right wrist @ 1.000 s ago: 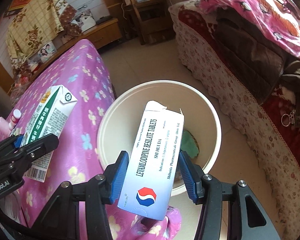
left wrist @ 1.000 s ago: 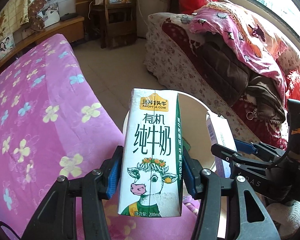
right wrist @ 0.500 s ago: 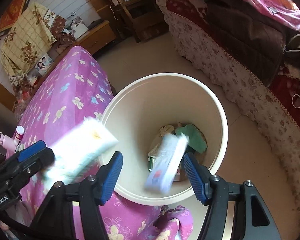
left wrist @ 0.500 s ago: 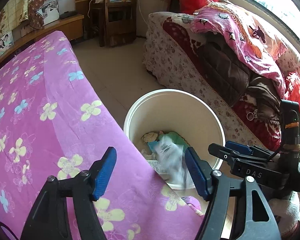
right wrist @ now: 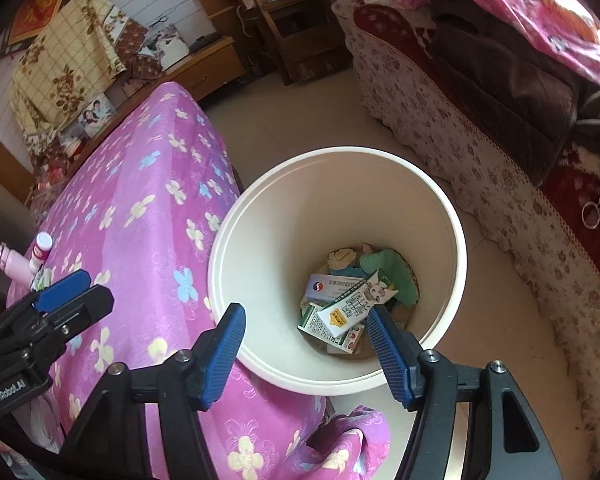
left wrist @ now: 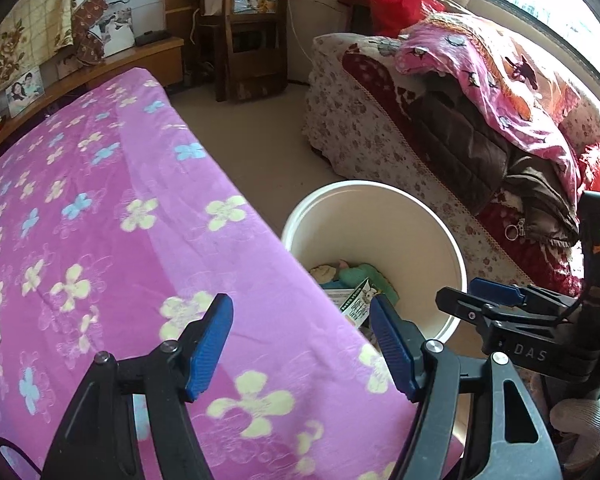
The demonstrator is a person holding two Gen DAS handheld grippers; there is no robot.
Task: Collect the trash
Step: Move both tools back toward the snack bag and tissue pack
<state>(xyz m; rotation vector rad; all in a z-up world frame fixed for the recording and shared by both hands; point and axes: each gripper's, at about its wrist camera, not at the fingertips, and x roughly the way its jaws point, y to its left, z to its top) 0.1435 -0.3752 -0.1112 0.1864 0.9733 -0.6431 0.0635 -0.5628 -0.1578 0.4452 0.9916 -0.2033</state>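
Both jaws gape wide and empty over the white bin (right wrist: 456,248) holding the milk carton (right wrist: 350,310).

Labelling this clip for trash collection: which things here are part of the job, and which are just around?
Job:
- white bin
- milk carton, in the bin
- tablet box, in the bin
- left gripper, right gripper, jaws open

Just around:
- sofa
- pink bottle
- wooden chair

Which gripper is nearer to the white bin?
Right. The right gripper hangs open over the white bin; the left gripper is over the purple bedspread beside it.
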